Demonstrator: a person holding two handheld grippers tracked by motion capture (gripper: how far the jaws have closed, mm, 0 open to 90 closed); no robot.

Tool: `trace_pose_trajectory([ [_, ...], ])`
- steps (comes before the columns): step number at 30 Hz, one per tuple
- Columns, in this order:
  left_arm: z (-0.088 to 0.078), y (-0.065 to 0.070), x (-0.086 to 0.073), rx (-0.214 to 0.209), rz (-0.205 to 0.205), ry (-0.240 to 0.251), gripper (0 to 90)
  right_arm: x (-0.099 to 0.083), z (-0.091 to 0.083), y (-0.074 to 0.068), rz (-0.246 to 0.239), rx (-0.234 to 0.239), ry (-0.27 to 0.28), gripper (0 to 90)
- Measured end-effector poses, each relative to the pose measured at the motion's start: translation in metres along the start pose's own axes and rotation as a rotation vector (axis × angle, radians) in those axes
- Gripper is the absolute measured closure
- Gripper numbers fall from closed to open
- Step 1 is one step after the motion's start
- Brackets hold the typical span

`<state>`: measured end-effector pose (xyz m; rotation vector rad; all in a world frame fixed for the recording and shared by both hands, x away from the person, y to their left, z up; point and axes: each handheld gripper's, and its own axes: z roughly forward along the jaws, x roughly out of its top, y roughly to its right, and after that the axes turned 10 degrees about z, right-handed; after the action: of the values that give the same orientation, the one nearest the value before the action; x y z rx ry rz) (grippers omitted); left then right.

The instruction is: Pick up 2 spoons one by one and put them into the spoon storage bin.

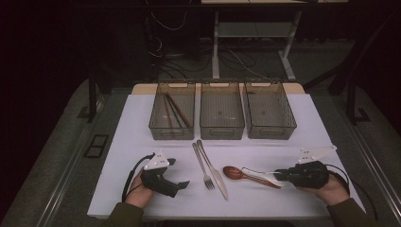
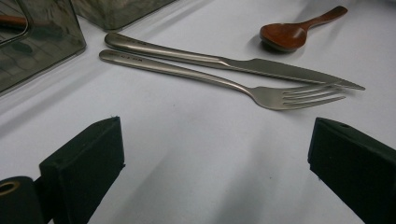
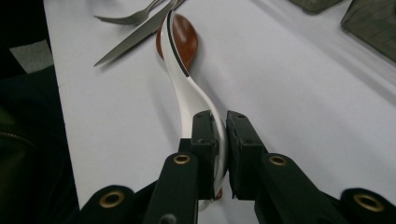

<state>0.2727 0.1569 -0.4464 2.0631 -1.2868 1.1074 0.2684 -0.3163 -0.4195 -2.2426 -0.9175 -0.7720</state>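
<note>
Right gripper (image 3: 218,154): we have it clamped on the handle end of the white spoon (image 3: 184,84); in the right gripper view the handle runs between the two black jaws, pads pressed against it on both sides.
White spoon, axis: we see it reach straight out from the jaws, long axis in line with the gripper; from the high view it points left across the table, bowl end leading, roughly level.
White spoon, place: it sits in the near right part of the white table (image 1: 302,123), its bowl just over the wooden spoon (image 1: 246,175), which lies flat under it; we cannot tell whether the two touch.
Left gripper (image 1: 177,187): we hold it spread wide and empty, near the left front, pointing toward the cutlery.
Fork (image 1: 203,166) and knife (image 1: 213,170): side by side between our two hands, long axes running near to far.
Bins (image 1: 222,131): three in a row, well beyond; the left bin holds chopsticks (image 1: 174,111).
Relation that matters: we judge the right hand, already holding the spoon, must carry it forward and left to a bin, turning its axis along the bin's length.
</note>
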Motion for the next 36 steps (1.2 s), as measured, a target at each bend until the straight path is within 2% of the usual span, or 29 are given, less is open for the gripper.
trace_pose_trajectory([
  [10,0.000,0.001,0.000,-0.001,-0.002,0.000,2.7,0.011,0.000,0.003,0.007,-0.031,0.051,81.7],
  [19,0.001,0.001,0.000,-0.005,0.001,-0.002,3.0,0.030,0.001,0.009,0.009,-0.057,0.102,81.8],
  [36,0.001,0.001,0.001,-0.010,0.001,0.000,3.1,0.059,0.007,0.018,0.025,-0.087,0.153,81.7],
])
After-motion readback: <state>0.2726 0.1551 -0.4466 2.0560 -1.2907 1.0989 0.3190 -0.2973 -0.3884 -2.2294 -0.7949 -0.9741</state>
